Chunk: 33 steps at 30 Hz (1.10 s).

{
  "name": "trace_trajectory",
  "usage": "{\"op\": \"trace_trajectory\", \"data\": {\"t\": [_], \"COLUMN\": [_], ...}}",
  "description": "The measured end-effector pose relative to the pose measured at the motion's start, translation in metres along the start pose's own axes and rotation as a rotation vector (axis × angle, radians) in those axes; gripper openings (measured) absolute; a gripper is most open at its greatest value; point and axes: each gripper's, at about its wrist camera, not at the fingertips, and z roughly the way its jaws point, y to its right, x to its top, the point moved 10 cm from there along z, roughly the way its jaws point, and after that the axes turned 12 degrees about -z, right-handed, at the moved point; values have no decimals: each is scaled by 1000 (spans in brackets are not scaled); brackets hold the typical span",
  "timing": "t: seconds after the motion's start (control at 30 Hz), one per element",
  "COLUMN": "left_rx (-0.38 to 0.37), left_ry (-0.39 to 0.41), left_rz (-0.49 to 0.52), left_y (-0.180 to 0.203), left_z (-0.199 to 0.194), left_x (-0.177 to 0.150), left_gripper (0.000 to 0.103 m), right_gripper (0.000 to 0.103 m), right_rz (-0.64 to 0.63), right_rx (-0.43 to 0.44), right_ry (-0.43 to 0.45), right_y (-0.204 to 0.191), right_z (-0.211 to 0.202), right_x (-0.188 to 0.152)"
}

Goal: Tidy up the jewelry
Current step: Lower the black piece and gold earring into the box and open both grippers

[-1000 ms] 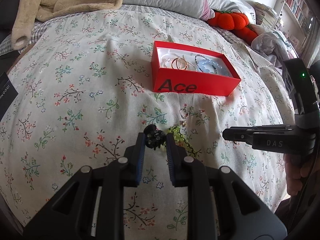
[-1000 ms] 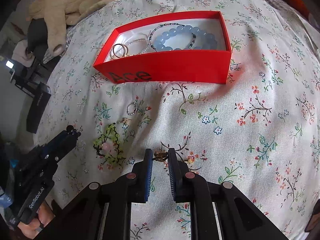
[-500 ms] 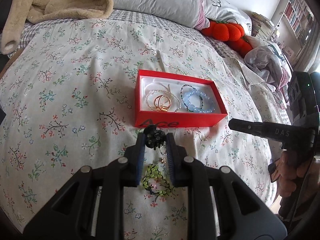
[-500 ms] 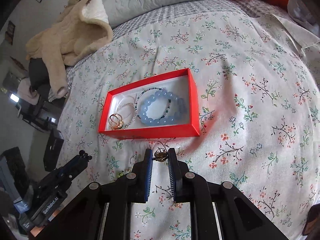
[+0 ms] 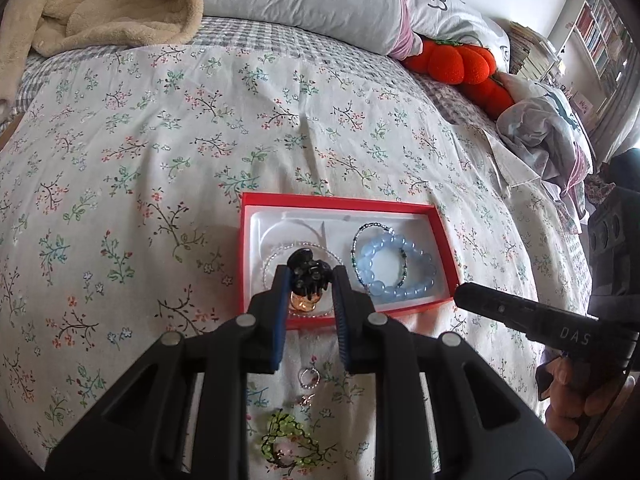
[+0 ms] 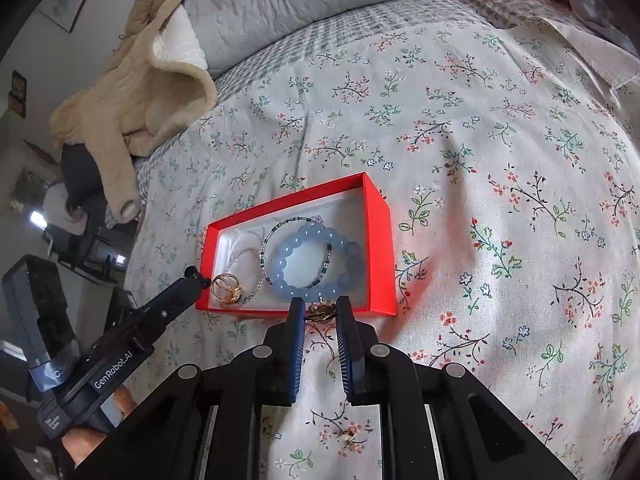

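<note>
Left tongs (image 5: 309,280): matte black angular frame with triangular cut-outs, four round silver screws, and two fingers (image 5: 279,292) faced with ribbed blue pads; in the right wrist view the body carries white "GenRobot.AI" lettering. Right tongs (image 6: 320,312): the same black frame, silver screws and blue ribbed pads, its body marked "DAS" in the left wrist view. Bare skin of the gripping hand (image 5: 576,396) shows below each handle.

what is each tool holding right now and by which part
The left tool pinches a small black claw clip by its sides. The right tool pinches a small gold piece at its fingertips; which part cannot be told.
</note>
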Motion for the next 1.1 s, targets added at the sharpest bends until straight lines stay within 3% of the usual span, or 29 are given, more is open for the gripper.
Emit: {"op": "trace_trajectory", "data": {"t": [0.3, 0.53, 0.93, 1.1], "left_rx": [35, 15, 17, 55], "left_ry": [-22, -30, -25, -34], "left_rz": [1, -4, 50, 81], "left_y": [-7, -6, -5, -10], "left_z": [21, 25, -9, -16], "left_x": [7, 9, -7, -14], "left_gripper": [23, 24, 35, 38], "right_gripper": [16, 16, 16, 18], "right_rz": [6, 12, -4, -6], "right_rx": [0, -11, -37, -27], "right_ry": [3, -3, -15, 22], "right_y": [2, 6, 8, 6], "right_z": [10, 13, 21, 13], "right_x": [6, 5, 6, 13]}}
